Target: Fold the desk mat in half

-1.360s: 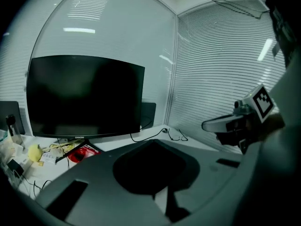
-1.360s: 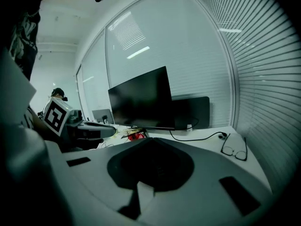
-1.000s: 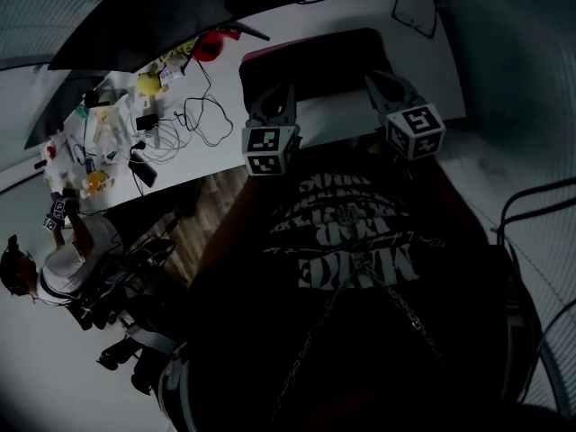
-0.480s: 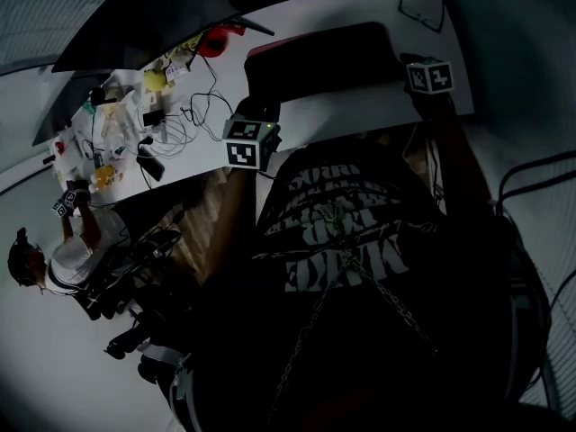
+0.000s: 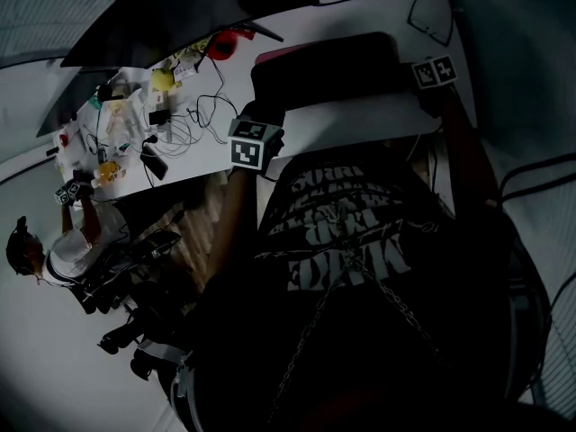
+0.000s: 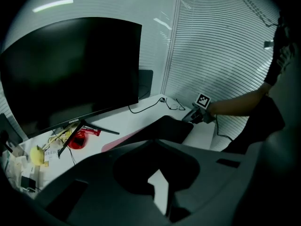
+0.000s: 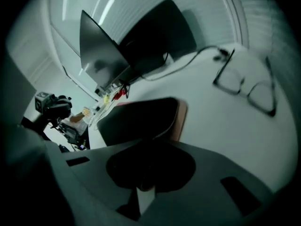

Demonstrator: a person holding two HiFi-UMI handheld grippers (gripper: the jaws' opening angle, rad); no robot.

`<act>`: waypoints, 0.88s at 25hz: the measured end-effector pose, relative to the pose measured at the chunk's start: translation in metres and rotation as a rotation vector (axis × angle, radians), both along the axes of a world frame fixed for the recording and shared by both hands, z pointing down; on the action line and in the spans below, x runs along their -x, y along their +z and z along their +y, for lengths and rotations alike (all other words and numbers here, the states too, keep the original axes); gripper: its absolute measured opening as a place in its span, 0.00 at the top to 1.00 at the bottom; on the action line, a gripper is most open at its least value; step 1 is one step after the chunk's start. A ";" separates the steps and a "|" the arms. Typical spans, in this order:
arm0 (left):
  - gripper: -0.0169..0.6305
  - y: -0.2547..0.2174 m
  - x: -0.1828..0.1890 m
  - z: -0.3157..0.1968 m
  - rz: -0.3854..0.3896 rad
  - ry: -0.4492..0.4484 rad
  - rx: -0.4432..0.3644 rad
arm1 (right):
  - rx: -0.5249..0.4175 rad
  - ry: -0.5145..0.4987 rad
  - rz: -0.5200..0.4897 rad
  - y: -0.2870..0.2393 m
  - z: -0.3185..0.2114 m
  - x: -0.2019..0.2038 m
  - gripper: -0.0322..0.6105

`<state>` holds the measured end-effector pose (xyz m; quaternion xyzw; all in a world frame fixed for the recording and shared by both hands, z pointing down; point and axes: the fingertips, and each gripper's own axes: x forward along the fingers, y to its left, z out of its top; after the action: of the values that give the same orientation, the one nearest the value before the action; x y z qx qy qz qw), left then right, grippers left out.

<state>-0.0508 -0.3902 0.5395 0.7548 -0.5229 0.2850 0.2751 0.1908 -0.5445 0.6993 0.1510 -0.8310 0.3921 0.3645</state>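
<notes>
Desk mat (image 5: 324, 61) is lying on the white desk (image 5: 360, 115), on the person's side of the monitor (image 6: 70, 69) and off toward its right end. It is showing a dark, almost black face with rounded corners. A pinkish-red layer is peeking out along the edge that faces the monitor.

The left gripper (image 5: 263, 108) is sitting with its jaws closed together at the mat corner on the side away from the monitor, and I can make out nothing between them. The right gripper (image 6: 192, 118) is reaching in at the mat's end farthest out past the monitor's right side. Its jaws have just been closing and are standing partly apart, with a pale strip of desk showing between them. I cannot tell whether the mat's edge is in there.

A small pale brand word is showing on the monitor's lower bezel, too fine to read with any certainty. The person's black shirt (image 5: 351, 232) is carrying bold pale lettering, too warped to read.
</notes>
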 end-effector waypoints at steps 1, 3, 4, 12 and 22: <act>0.96 -0.002 -0.001 -0.005 -0.005 0.015 -0.005 | -0.045 0.002 -0.044 -0.013 -0.004 0.003 0.93; 0.96 -0.007 -0.004 -0.015 -0.010 0.045 -0.016 | -0.109 -0.013 -0.138 -0.042 -0.005 0.014 0.93; 0.96 -0.008 -0.005 -0.019 -0.013 0.059 -0.021 | -0.127 -0.020 -0.172 -0.054 -0.004 0.020 0.93; 0.96 -0.012 -0.017 -0.039 -0.037 0.151 -0.043 | -0.053 -0.027 -0.285 -0.057 0.007 0.026 0.93; 0.96 -0.009 -0.024 -0.018 -0.004 0.144 -0.011 | 0.139 0.078 -0.170 0.005 0.004 0.009 0.75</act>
<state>-0.0268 -0.4080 0.5310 0.7913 -0.4695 0.3027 0.2487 0.1816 -0.5407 0.7042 0.1235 -0.8232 0.4741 0.2867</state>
